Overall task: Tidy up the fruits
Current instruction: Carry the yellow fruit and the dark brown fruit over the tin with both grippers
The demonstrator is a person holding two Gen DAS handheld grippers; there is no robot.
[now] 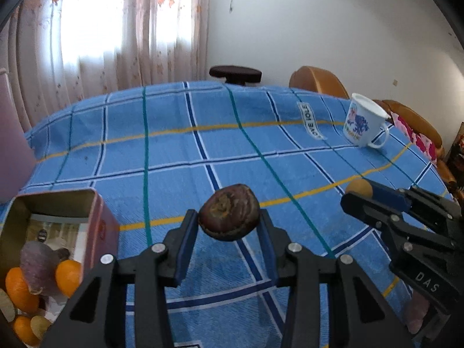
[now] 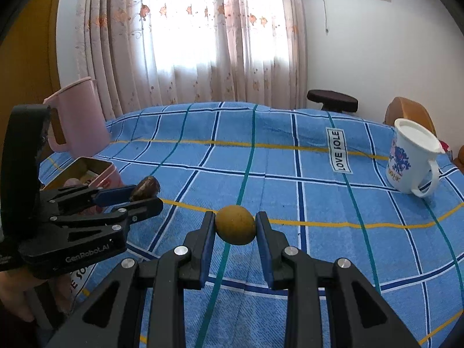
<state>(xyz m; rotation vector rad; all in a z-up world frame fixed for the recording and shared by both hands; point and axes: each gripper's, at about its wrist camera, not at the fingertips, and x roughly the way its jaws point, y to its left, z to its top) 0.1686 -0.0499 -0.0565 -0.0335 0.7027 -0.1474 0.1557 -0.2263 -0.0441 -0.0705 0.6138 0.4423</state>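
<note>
Pinching: left gripper (image 1: 229, 220) fingers squeeze brown fruit (image 1: 229, 211) | right gripper (image 2: 235, 226) fingers squeeze yellow fruit (image 2: 235, 225) | tin (image 1: 62, 200) holds maybe five fruits | two left

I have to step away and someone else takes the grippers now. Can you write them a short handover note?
Left gripper: shut on the dark brown fruit, held above the blue checked cloth.
Right gripper: shut on the small yellow-brown fruit, also off the cloth.
Tin box, at the left gripper's left: already holds oranges and a purplish piece.
Left to do: probably put both held fruits in the tin. No other loose fruit shows on the cloth.
</note>
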